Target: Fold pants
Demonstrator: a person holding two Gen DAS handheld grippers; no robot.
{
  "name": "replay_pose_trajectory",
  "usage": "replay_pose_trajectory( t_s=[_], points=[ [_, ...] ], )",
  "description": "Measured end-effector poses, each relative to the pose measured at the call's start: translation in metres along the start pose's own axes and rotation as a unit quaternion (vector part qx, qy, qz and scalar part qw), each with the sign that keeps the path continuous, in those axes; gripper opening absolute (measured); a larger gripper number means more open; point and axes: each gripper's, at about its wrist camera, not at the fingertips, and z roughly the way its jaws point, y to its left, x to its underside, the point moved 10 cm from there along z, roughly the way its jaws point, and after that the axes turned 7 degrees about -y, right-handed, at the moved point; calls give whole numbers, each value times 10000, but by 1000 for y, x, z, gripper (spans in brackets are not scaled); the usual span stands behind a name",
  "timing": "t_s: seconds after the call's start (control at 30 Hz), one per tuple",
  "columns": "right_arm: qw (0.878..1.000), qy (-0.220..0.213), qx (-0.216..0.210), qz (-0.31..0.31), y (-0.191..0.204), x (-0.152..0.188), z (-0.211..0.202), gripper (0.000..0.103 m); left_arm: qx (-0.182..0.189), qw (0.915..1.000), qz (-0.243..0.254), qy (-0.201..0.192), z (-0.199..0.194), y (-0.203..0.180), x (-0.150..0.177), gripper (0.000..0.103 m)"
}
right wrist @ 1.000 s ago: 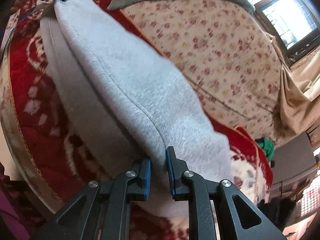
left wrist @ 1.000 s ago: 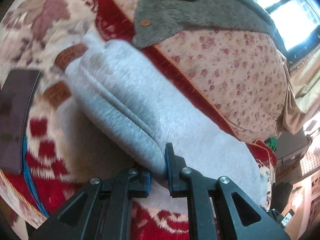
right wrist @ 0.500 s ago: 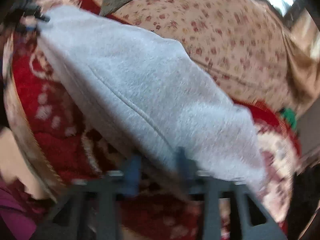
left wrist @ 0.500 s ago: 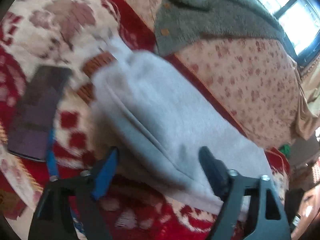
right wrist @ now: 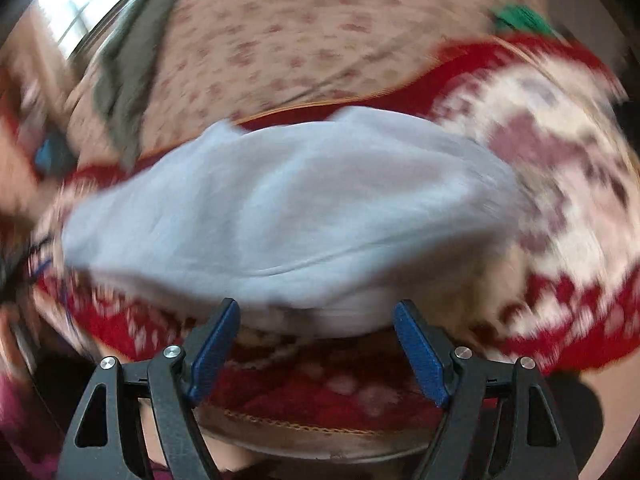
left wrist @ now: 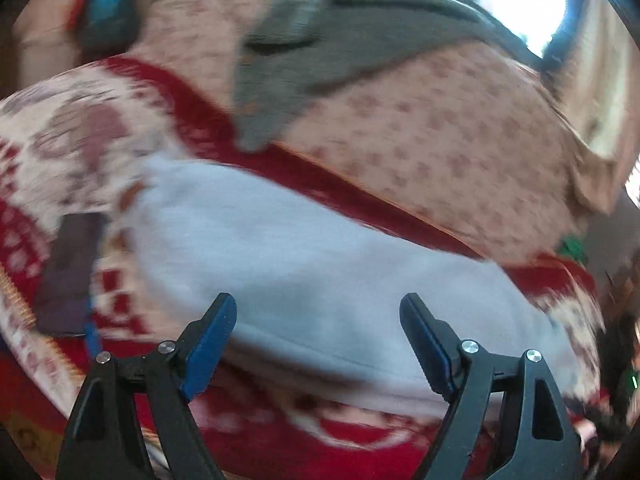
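- The left gripper (left wrist: 318,320) has its jaws wide apart and holds nothing; they have just been opening, and only the near edge of the pants (left wrist: 320,264) shows between them, not pressed.
- The right gripper (right wrist: 316,322) is the same: jaws spread wide, just opened, with the grey cloth's edge (right wrist: 280,216) lying free in the gap.
- I judge both let go on purpose, so that the folded layer can settle on the layer below; a fold line runs along the near side.
- The pants lie as a long, flat grey bundle on the red and cream patterned blanket (left wrist: 56,148), just in front of the flowered cushion (left wrist: 460,128).
- A grey knitted garment (left wrist: 340,44) is draped over that cushion, apart from the pants; a dark flat object (left wrist: 68,272) lies on the blanket beside their end.
- Both grippers point down at a slant toward the cloth from its near side; the pictures are blurred, so finer details I cannot tell.
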Motion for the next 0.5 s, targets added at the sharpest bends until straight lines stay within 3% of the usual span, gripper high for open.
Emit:
replay_pose_trajectory(
  t_s=[0.17,0.33,0.43,0.47,0.5],
  points=[
    [9951,-156,-54,973,-41,-16,0,84,822,9935,627,479,18,-86,29,87],
    [9878,-313,-243,1507,-57,-37,16,84,1371,9796,992,1079,41,-156,70,87],
    [9830,-407,-588,1689,-61,-46,30,82,1551,9716,1282,1249,49,-189,91,87],
    [9836,-453,-554,1658,-62,-48,33,70,1612,9691,1339,1303,52,-197,96,87],
    [9848,-504,-461,1595,-65,-50,36,50,1690,9657,1384,1405,57,-208,103,87]
  ],
)
